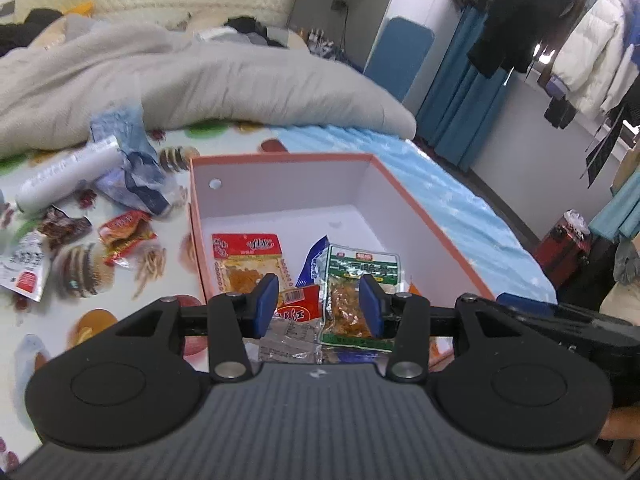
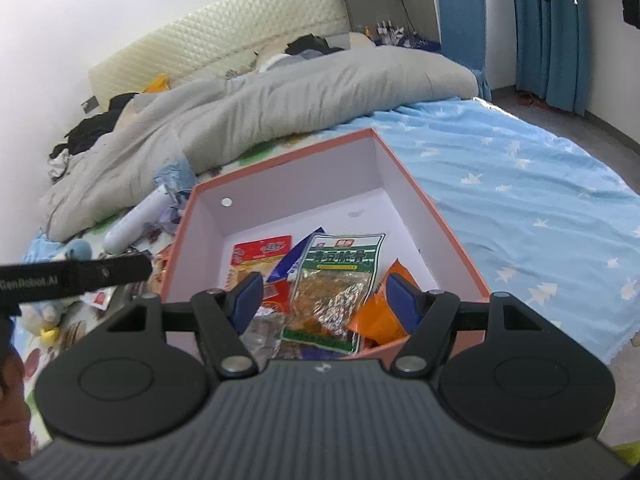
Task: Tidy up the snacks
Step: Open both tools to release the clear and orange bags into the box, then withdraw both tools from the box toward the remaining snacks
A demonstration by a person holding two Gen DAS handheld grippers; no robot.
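Note:
A pink-rimmed white box (image 1: 280, 184) (image 2: 304, 184) stands on the bed and holds several snack packets. A green-labelled packet (image 1: 356, 280) (image 2: 340, 280) lies on top, a red-topped packet (image 1: 246, 256) (image 2: 260, 258) to its left, an orange one (image 2: 380, 316) at the right. My left gripper (image 1: 318, 304) is open and empty above the box's near end. My right gripper (image 2: 324, 300) is open and empty above the same packets. More snack packets lie left of the box: a red one (image 1: 124, 236), a dark one (image 1: 64, 226), a white one (image 1: 24, 264).
A white roll (image 1: 68, 172) (image 2: 138, 216) and crumpled blue plastic (image 1: 128, 152) lie left of the box on a fruit-print mat (image 1: 120, 320). A grey duvet (image 1: 200, 76) (image 2: 260, 108) is bunched behind. Blue star sheet (image 2: 520, 200) spreads to the right. The left gripper's body (image 2: 72, 274) shows at left.

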